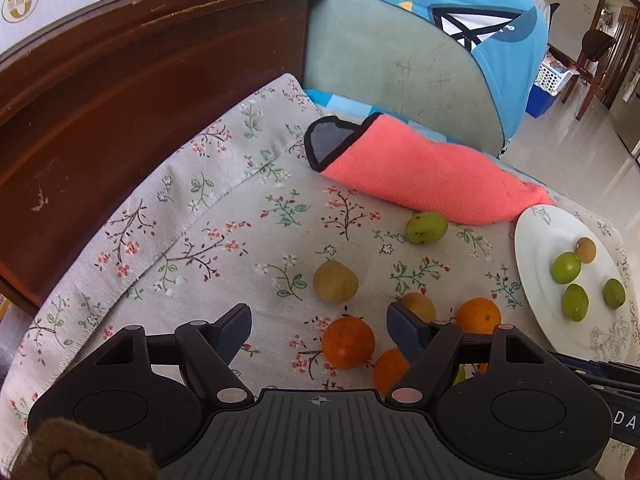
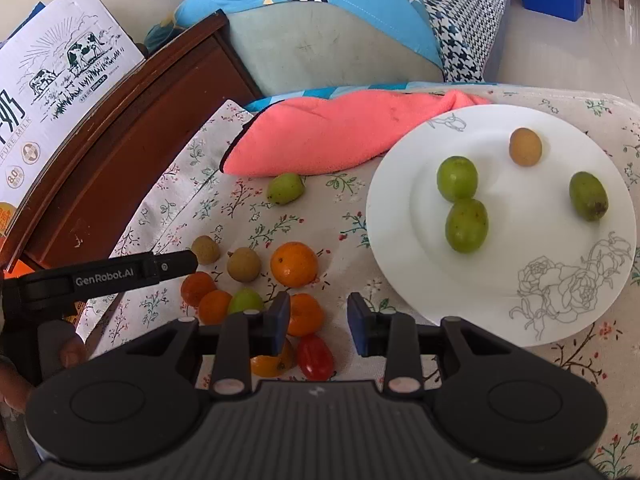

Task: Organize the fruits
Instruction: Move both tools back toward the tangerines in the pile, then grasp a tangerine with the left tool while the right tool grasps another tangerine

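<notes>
Flowered cloth [image 2: 344,216] covers the surface, a fuzzy pink towel [image 2: 332,136] bunched behind. On a glossy white plate [image 2: 500,300] lie three smooth oval green fruits [image 2: 466,225], long axes roughly upright in view, and one round tan one [image 2: 525,146]. Oranges [image 2: 294,264] cluster beside it. Left gripper [image 1: 319,320] fingers spread, empty; right gripper [image 2: 319,322] fingers slightly apart, empty.

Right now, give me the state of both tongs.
Left tongs: open, holding nothing, above the loose fruit on the cloth.
Right tongs: part open with a clear gap, nothing between the pads.
</notes>
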A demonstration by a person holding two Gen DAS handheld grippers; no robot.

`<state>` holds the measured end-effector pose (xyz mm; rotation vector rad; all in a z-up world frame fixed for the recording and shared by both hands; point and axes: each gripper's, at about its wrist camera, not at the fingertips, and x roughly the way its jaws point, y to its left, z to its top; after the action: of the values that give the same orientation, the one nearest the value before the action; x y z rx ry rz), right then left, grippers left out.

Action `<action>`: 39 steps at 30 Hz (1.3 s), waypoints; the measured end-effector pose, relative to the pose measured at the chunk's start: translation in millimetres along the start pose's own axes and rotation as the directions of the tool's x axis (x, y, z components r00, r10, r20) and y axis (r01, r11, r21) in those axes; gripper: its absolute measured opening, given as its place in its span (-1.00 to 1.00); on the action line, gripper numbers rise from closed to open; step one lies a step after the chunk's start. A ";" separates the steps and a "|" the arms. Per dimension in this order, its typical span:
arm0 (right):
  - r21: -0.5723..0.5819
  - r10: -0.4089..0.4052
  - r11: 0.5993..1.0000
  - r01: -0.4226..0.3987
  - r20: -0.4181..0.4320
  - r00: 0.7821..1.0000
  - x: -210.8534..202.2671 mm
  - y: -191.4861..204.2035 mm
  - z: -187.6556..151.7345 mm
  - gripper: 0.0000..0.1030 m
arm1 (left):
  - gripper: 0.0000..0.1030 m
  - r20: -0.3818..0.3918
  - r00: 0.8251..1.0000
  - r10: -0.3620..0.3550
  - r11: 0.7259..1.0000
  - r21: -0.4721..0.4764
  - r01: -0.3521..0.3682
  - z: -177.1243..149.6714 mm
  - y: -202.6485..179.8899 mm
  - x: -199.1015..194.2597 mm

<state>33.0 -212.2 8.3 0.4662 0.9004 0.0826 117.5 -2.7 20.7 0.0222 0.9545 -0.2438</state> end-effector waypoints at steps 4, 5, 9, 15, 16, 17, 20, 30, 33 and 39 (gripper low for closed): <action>-0.014 -0.007 1.000 0.007 0.005 1.000 4.5 6.8 -0.2 -0.36 | 0.45 -0.011 1.000 0.001 1.000 -0.005 -0.001 -2.5 1.0 7.1; -0.017 -0.008 1.000 0.008 0.005 1.000 5.4 8.6 -0.2 -0.36 | 0.45 -0.014 1.000 -0.001 1.000 -0.010 0.001 -3.0 1.7 8.4; -0.027 -0.003 1.000 0.002 -0.005 1.000 8.9 14.8 -1.5 -0.36 | 0.45 -0.030 0.999 -0.015 0.999 -0.036 0.014 -5.0 4.8 14.0; -0.041 0.003 0.999 -0.004 -0.030 1.000 16.2 21.0 -4.0 -0.32 | 0.45 -0.029 1.000 0.003 1.000 -0.016 -0.003 -9.6 2.6 19.4; -0.044 0.003 0.999 -0.004 -0.033 0.999 17.4 22.5 -4.6 -0.32 | 0.44 -0.026 1.000 0.004 1.000 -0.013 -0.004 -9.9 2.3 19.2; -0.047 0.002 0.999 -0.004 -0.038 0.999 18.8 23.8 -5.0 -0.32 | 0.44 -0.025 1.000 0.004 1.000 -0.013 -0.005 -10.2 2.2 19.2; -0.051 -0.004 0.999 0.002 -0.035 0.999 19.8 26.1 -5.7 -0.32 | 0.44 -0.022 1.000 0.004 1.000 -0.009 -0.004 -10.4 1.8 19.3; -0.049 0.002 0.999 -0.004 -0.040 0.999 20.4 27.5 -4.0 -0.32 | 0.46 -0.015 1.000 0.007 1.000 -0.011 -0.008 -12.4 8.5 18.8; -0.047 0.008 0.999 -0.010 -0.039 0.999 20.9 27.0 -4.0 -0.36 | 0.33 0.005 1.000 0.010 1.000 0.019 -0.010 -15.2 4.6 17.5; -0.053 0.013 0.998 -0.015 -0.038 0.999 20.6 26.2 -4.1 -0.47 | -0.30 0.025 1.000 -0.009 0.999 0.053 0.007 -16.0 1.2 13.6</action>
<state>46.0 -181.9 2.1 0.4223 0.9293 0.1283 112.4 -2.2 0.4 0.0640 0.9225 -0.2761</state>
